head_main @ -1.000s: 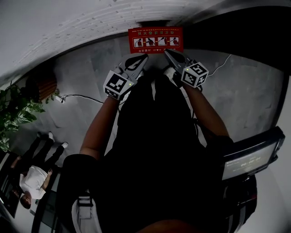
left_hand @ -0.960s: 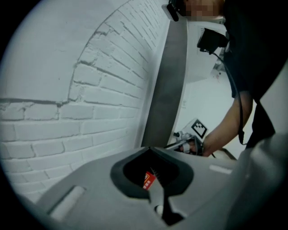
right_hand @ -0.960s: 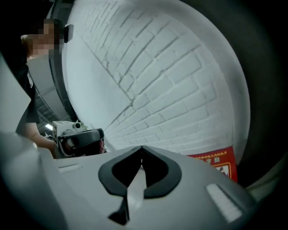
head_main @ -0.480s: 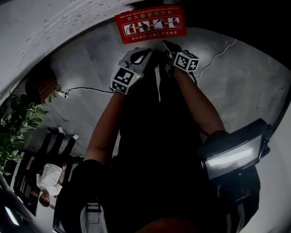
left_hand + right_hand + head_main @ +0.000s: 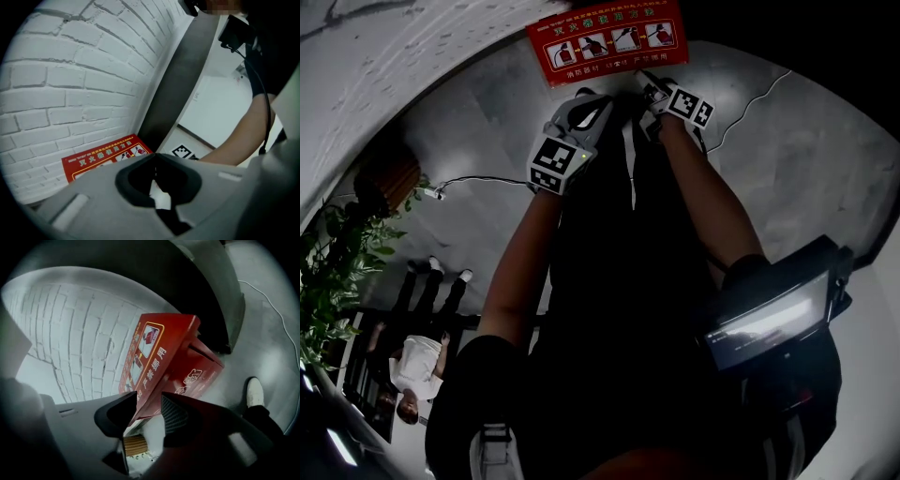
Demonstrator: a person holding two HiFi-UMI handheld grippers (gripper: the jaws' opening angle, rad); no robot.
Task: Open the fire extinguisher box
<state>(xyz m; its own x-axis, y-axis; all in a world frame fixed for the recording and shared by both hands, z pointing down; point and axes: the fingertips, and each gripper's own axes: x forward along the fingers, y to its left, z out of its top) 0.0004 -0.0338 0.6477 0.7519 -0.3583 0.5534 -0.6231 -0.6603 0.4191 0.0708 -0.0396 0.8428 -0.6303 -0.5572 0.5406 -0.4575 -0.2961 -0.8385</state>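
The fire extinguisher box (image 5: 183, 357) looked like smooth, faintly glossy red-painted metal. The brick wall (image 5: 70, 84) was white-painted, rough and matt. The floor (image 5: 825, 159) looked like matt grey concrete. The right gripper (image 5: 149, 401) had matt grey plastic jaws, one ribbed inside.

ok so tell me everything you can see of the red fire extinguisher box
The red metal-looking fire extinguisher box stands on the grey floor against the white brick wall. Its lid carries pictograms and printed text; a dark gap shows beneath its edge. The right gripper, jaws just opened, straddles the lid's lower corner; contact is unclear.
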